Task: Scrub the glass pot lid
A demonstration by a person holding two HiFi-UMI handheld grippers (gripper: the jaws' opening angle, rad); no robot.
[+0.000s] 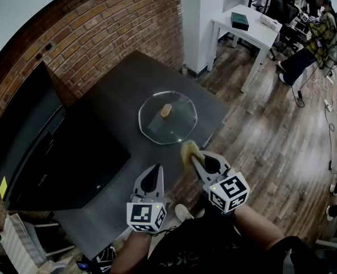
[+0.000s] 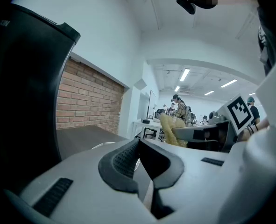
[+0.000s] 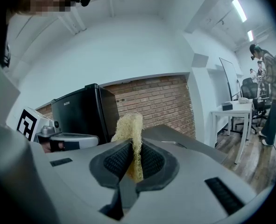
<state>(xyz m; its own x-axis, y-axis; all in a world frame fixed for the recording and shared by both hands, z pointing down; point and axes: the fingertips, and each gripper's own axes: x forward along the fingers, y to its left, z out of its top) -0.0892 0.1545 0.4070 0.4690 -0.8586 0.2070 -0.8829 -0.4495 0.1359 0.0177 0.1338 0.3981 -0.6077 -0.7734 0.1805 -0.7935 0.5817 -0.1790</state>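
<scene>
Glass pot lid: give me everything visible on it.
The glass pot lid is clear, with a many-sided-looking rim and a tan knob at its centre. It lies flat, knob up, on the dark table, near the table's right edge. Only the table touches it; the right gripper, holding a yellowish scrubber, is just short of its near rim.

Open office: white desk [image 1: 249,29], swivel chairs [image 1: 283,5], brick wall [image 1: 117,33]
</scene>
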